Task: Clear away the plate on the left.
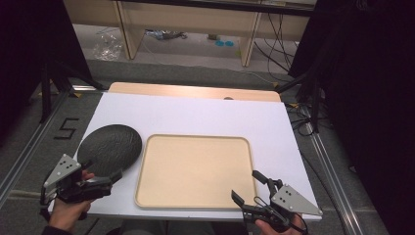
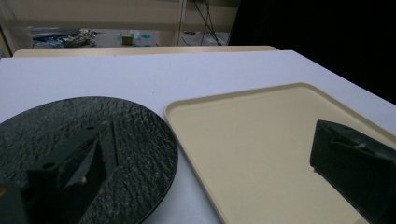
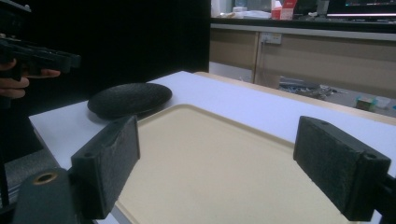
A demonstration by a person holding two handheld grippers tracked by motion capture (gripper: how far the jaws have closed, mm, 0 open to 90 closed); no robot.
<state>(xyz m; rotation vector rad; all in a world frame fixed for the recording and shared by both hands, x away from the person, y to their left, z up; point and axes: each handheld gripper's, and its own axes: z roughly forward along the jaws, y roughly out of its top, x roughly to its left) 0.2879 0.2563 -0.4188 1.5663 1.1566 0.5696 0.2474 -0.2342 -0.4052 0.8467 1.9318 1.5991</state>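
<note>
A black, rough-textured round plate (image 1: 110, 147) lies on the white table at the left, empty. Right beside it sits a beige rectangular tray (image 1: 193, 171), also empty. My left gripper (image 1: 110, 178) hovers at the plate's near edge and is open; in the left gripper view its gap (image 2: 210, 140) spans the black plate (image 2: 84, 140) and the tray (image 2: 261, 140). My right gripper (image 1: 244, 185) is open at the tray's near right corner. Its wide-apart jaws frame the tray (image 3: 210, 158), with the plate (image 3: 130, 99) beyond and the left gripper (image 3: 37, 56) far left.
The white table top (image 1: 195, 112) is bare behind the plate and tray. A wooden strip (image 1: 195, 91) runs along its far edge. Metal frame rails (image 1: 29, 142) flank the table, with cables (image 1: 303, 117) on the floor at the right and a wooden bench (image 1: 186, 24) behind.
</note>
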